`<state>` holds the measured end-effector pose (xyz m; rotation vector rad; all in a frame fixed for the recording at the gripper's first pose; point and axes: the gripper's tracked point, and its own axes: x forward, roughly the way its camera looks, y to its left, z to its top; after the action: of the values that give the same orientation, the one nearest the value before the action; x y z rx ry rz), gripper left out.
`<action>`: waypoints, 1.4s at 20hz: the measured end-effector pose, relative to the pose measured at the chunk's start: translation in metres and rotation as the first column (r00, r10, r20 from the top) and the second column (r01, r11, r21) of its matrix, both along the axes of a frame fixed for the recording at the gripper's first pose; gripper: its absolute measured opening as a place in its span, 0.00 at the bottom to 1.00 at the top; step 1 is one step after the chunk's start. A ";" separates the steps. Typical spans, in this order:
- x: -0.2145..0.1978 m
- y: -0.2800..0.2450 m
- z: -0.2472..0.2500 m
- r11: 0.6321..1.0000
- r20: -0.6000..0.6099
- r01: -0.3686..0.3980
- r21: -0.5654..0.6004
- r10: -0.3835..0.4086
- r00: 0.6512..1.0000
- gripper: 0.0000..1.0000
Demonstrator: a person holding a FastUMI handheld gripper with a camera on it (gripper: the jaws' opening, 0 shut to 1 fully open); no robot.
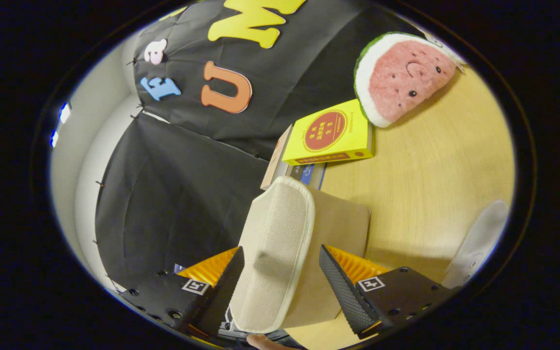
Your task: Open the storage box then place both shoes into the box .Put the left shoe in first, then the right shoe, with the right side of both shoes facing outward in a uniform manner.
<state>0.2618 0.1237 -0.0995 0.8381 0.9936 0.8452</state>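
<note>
A pale wooden table point(435, 160) takes up the right half of the picture. The black cloth wall point(173, 194) covers the left and upper middle.

A beige woven shoe point(275, 243) with a lighter rim stands in the lower middle. It reaches from between the fingers to well ahead of them. Behind it, and touching it in this view, is a plain tan box point(343, 223), with one corner jutting toward the table on the right. It carries no visible writing.

In the upper right, beyond the box, a plush watermelon slice point(401, 78) with a small stitched face lies on the table. Just beside it is a yellow book point(331, 131) with a round red emblem and a red strip along one edge. The writing on both is too small to read. The book rests on a short stack of other books point(280, 165).

A second, greyish shoe point(479, 243) lies on the table at the lower right, well apart from the first.

The gripper point(281, 248) has its fingers point(343, 287) spread, one on each side of the beige shoe. The left one meets the shoe's edge, while a strip of tan shows beside the right one. Whether both are pressing on the shoe cannot be told. A square black-and-white marker point(370, 283) sits on each side of the gripper body.

A person's fingertip point(265, 342) peeks in at the very bottom.
</note>
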 end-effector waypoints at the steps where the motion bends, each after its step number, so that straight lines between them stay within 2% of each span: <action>1: 0.003 0.003 -0.003 1.000 -0.019 -0.013 0.005 0.013 1.000 0.94; 3: 0.000 0.011 0.002 0.996 -0.063 -0.047 0.073 0.052 0.997 0.91; 4: 0.000 0.013 0.003 0.995 -0.080 -0.049 0.092 0.057 0.995 0.80; 7: -0.002 0.013 -0.001 0.995 -0.085 -0.060 0.081 0.067 0.994 0.63; 10: -0.004 0.007 0.003 0.997 -0.085 -0.067 0.034 0.070 0.994 0.63; 15: -0.004 -0.004 0.018 1.000 -0.109 -0.026 0.001 0.026 0.994 0.58; 16: 0.004 -0.019 0.021 1.000 -0.125 -0.007 0.014 0.009 0.992 0.57; 18: 0.005 -0.008 0.033 0.997 -0.144 0.022 0.068 -0.012 0.989 0.20; 19: 0.003 -0.008 0.033 0.998 -0.131 0.037 0.049 -0.030 0.991 0.12; 20: -0.003 -0.010 0.036 1.000 -0.103 0.006 0.027 -0.003 0.995 0.04; 22: -0.008 -0.013 0.045 1.000 -0.081 0.021 -0.013 -0.022 0.997 0.04; 23: -0.005 -0.008 0.052 0.999 -0.070 0.032 -0.019 -0.033 0.997 0.00; 28: -0.007 0.007 0.101 0.997 -0.034 0.064 -0.048 -0.066 0.997 0.00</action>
<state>0.2545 0.1304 0.0017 0.8433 1.0086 0.7512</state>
